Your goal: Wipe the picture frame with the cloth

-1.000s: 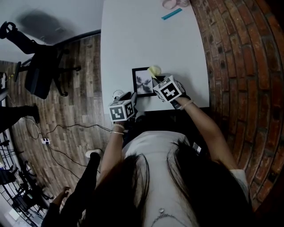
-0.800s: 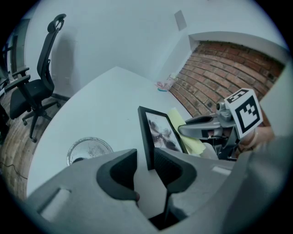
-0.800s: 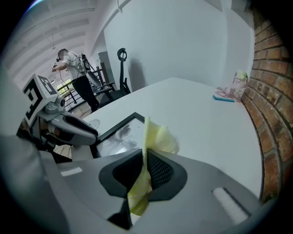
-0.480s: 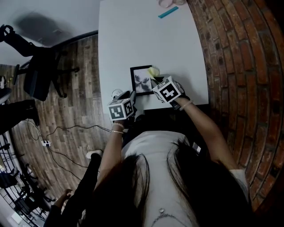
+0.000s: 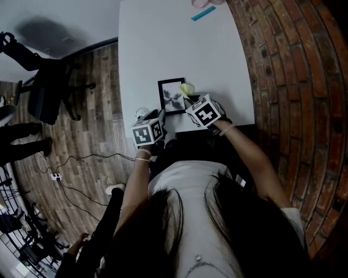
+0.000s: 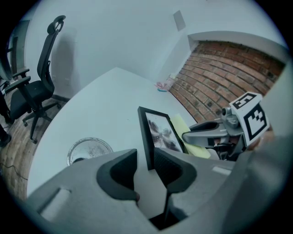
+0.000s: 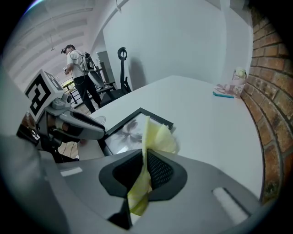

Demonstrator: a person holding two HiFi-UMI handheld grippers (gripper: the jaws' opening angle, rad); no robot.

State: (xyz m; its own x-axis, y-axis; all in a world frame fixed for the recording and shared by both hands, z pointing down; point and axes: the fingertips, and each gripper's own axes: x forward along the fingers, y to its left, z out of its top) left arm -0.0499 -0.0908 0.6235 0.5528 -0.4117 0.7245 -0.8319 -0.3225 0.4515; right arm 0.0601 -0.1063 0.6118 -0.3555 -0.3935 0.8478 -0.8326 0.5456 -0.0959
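White table (image 5: 163,43) below us, with the picture frame (image 5: 172,96) lying near its front edge. Left gripper (image 6: 145,157) pinches its near corner, while right gripper (image 7: 144,161) clamps the yellow cloth (image 7: 158,137) over the frame's right side. We judge both grips set, and the wiping itself mostly left to do.

Your picture frame (image 5: 172,96) is black around a grey-and-white print, and the cloth (image 7: 155,137) is pale yellow against the plain white table (image 5: 163,43). Your left gripper (image 6: 145,160) and right gripper (image 7: 143,160) are grey with black jaws and black-and-white square markers. A red-brown brick wall (image 5: 293,81) runs along the table's right edge, a brown wood-plank floor (image 5: 92,136) along its left, and a turquoise strip (image 5: 202,13) lies at its far edge.
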